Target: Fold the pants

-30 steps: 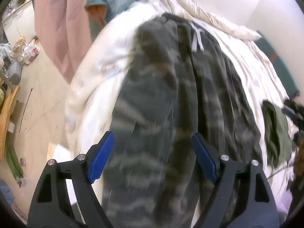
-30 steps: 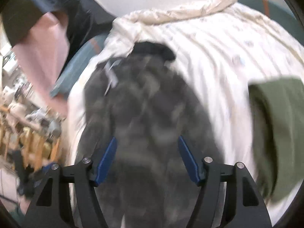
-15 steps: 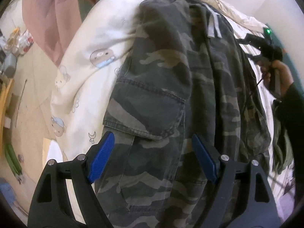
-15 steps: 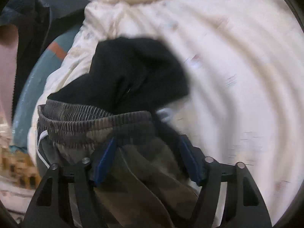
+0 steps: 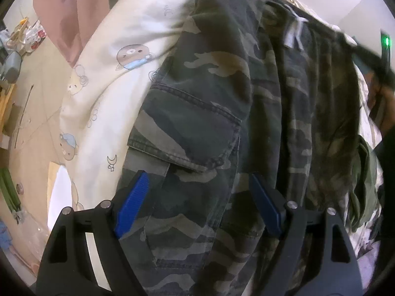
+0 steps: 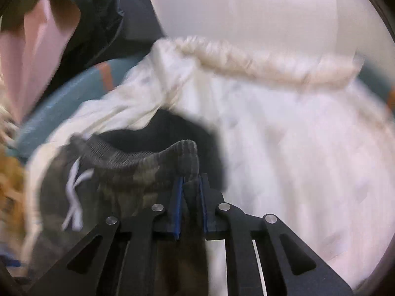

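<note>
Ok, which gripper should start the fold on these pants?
Right, probably. The right gripper has just closed on the waistband of the pants; the left gripper hangs open above a leg, gripping nothing.

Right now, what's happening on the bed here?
A person with two handheld grippers is folding camouflage pants laid out on a white cartoon-print duvet. The right gripper has just closed on the ribbed waistband. The left gripper hovers open over the cargo pocket, gripping nothing.
</note>
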A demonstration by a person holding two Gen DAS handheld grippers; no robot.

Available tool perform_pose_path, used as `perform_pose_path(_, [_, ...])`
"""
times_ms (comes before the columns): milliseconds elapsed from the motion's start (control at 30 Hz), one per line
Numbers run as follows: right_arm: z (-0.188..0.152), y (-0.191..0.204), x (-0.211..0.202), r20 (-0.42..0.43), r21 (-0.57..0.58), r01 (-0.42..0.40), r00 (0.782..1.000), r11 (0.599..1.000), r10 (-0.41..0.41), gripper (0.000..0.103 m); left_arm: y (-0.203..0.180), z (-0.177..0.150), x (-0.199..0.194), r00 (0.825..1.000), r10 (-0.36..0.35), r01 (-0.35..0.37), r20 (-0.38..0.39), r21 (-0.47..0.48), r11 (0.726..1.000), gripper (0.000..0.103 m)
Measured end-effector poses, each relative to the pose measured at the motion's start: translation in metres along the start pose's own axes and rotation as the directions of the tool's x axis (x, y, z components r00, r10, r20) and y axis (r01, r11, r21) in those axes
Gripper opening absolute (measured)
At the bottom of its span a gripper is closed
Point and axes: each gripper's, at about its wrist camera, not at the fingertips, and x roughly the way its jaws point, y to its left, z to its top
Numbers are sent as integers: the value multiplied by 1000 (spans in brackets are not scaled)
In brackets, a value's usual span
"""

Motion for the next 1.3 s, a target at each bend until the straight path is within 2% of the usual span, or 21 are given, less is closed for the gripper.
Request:
perform_pose_path(67, [27, 1, -1, 36, -27, 73, 997, 997, -72, 10, -1, -1, 1, 1000, 4, -4, 0, 12, 1000, 81])
perform_pose_path(167, [55, 6, 21, 28, -75, 167, 986, 983, -165, 10, 3, -2, 5, 1000, 30, -30, -6, 10, 1000, 81])
perform_pose_path(267, [43, 5, 82, -124, -176, 250, 954, 952, -274, 11, 11, -2, 12, 999, 16, -17, -45, -23, 1000, 81])
perform_pose_path(333, [19, 2, 116, -199, -267, 281, 920, 922, -338, 12, 16, -2, 11, 999, 10, -12, -44, -43, 999, 81])
perform_pose_path(367, [3, -2, 130, -203, -321, 340, 887, 884, -415, 9, 18, -3, 10, 999, 14, -16, -39, -45, 999, 81])
perform_pose_path(400, [-9, -9, 140, -195, -370, 428, 832, 825, -520, 11, 19, -3, 10, 999, 19, -20, -37, -41, 999, 81])
perform_pose_path(433, [-16, -19, 146, -223, -376, 459, 799, 805, -559, 10, 19, -4, 10, 999, 21, -22, -40, -37, 999, 81])
perform_pose_path(467, [-20, -34, 151, -289, -335, 454, 784, 825, -549, 10, 19, -4, 10, 999, 21, -23, -48, -37, 999, 81])
perform_pose_path(500, [-21, -44, 149, -335, -273, 432, 795, 860, -506, 10, 20, -5, 10, 998, 14, -16, -56, -44, 999, 81])
perform_pose_path(533, [-21, -53, 138, -356, -183, 390, 829, 902, -431, 11, 20, -4, 11, 998, 6, -9, -60, -51, 999, 81])
perform_pose_path(600, [-20, -54, 105, -326, -95, 311, 888, 946, -324, 23, 20, -1, 10, 998, -9, 6, -62, -58, 998, 81])
perform_pose_path(633, [-22, -53, 92, -319, -78, 265, 907, 961, -276, 33, 16, -1, 7, 998, -13, 10, -55, -49, 999, 81])
perform_pose_path(667, [-26, -50, 73, -316, -67, 207, 923, 976, -218, 41, 13, -1, 4, 999, -15, 13, -45, -41, 999, 81])
perform_pose_path(700, [-29, -48, 62, -308, -65, 179, 932, 982, -190, 57, 11, -2, 1, 999, -12, 11, -32, -30, 999, 81])
perform_pose_path(733, [-35, -46, 39, -290, -62, 163, 941, 985, -174, 63, 4, -3, -3, 1000, -8, 7, -18, -14, 1000, 81])
perform_pose_path(800, [-47, -41, 2, -283, -37, 116, 951, 993, -122, 63, -2, -4, -9, 1000, 2, -2, 7, 9, 1000, 81])
perform_pose_path(933, [-77, -32, -58, -312, 33, 93, 947, 995, -78, 63, -19, -8, -10, 1000, 10, -12, 28, 42, 999, 81])
perform_pose_path(1033, [-134, -33, -102, -386, 142, 71, 923, 987, -11, 63, -32, -15, -11, 999, 6, -9, 41, 77, 997, 81])
perform_pose_path(1167, [-223, -27, -130, -498, 224, 55, 865, 973, 66, 63, -41, -24, -16, 998, 12, -22, 70, 134, 991, 81])
perform_pose_path(1233, [-266, -20, -131, -556, 222, 86, 829, 971, 54, 63, -43, -29, -15, 996, 33, -46, 82, 158, 986, 81])
perform_pose_path(1300, [-306, -24, -124, -585, 304, 112, 806, 946, 92, 63, -41, -31, -12, 995, 53, -67, 89, 167, 984, 81])
